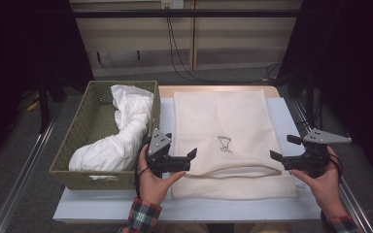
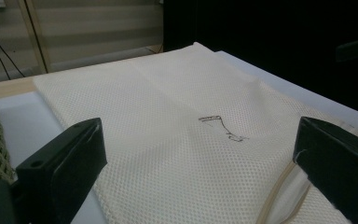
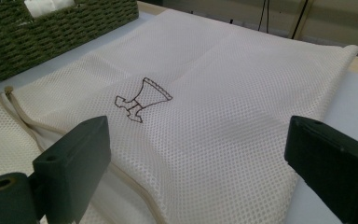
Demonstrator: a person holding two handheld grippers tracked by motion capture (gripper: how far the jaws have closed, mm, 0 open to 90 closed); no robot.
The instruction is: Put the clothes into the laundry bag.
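Mesh bag (image 1: 226,131) lies flat on the bench (image 1: 291,116), its drawstring mouth nearest the person. Left gripper (image 1: 188,159) and right gripper (image 1: 278,157) sit at the mouth's two corners, fingers wide, holding nothing. Woven basket (image 1: 85,121) with white cloth (image 1: 121,131) sits just left.

Both forearms come in from the bottom of the high view in plaid sleeves, each hand wrapped around a handle. The left gripper (image 1: 191,160) points right and the right gripper (image 1: 277,156) points left, facing each other, jaws on both standing wide apart, nothing clamped
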